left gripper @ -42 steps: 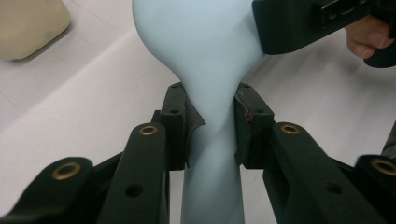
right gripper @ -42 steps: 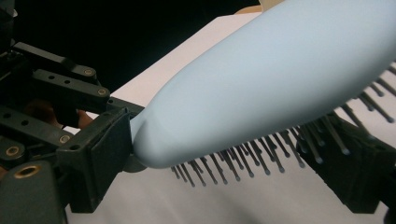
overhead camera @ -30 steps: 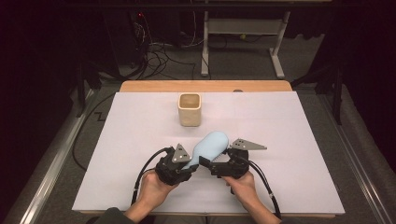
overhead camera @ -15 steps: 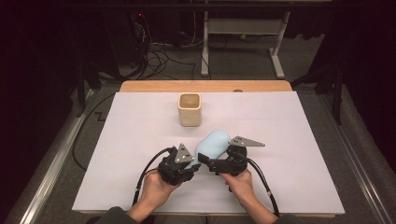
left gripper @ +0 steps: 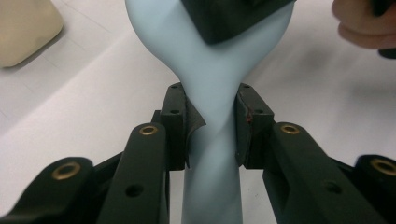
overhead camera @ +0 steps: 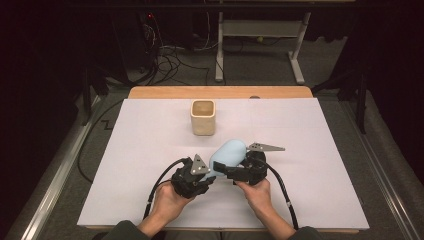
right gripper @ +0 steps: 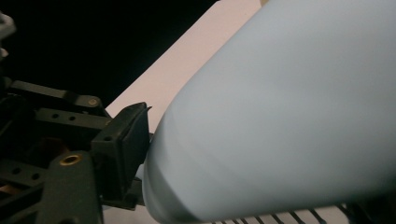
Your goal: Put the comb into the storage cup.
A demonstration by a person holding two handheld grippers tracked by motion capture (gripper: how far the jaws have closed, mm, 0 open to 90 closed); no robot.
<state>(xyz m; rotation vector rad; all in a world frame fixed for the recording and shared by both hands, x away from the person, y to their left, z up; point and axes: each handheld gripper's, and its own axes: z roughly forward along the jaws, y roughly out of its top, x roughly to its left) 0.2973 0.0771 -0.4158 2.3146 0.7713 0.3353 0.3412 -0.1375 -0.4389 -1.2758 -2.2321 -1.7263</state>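
Item: pale blue spatula-like tool [overhead camera: 227, 155], soft-looking, with a broad rounded head and a narrow handle. It is held above the bench [overhead camera: 320, 165], on the person's side of the beige cup [overhead camera: 203, 117] and apart from it.

Left hand-held gripper [overhead camera: 202, 177]: closed on the tool's narrow handle; in the left gripper view both pads [left gripper: 180, 126] press the handle [left gripper: 212, 140] from either side, and the material twists slightly between them. This hold likely steadies the thin end.

Right hand-held gripper [overhead camera: 235, 170]: set against the broad head. In the right gripper view one jaw sits at the head's [right gripper: 280, 116] edge and the other is hidden behind it, so I judge it clamped on the head. Two holds at opposite ends suggest the tool is being bent, turned or passed across.

Surroundings: the cup stands upright and open-topped on white paper [overhead camera: 150, 150]. Nothing lies between tool and cup. Cables [overhead camera: 165, 55] and a metal frame [overhead camera: 260, 35] lie on the floor beyond the cup.
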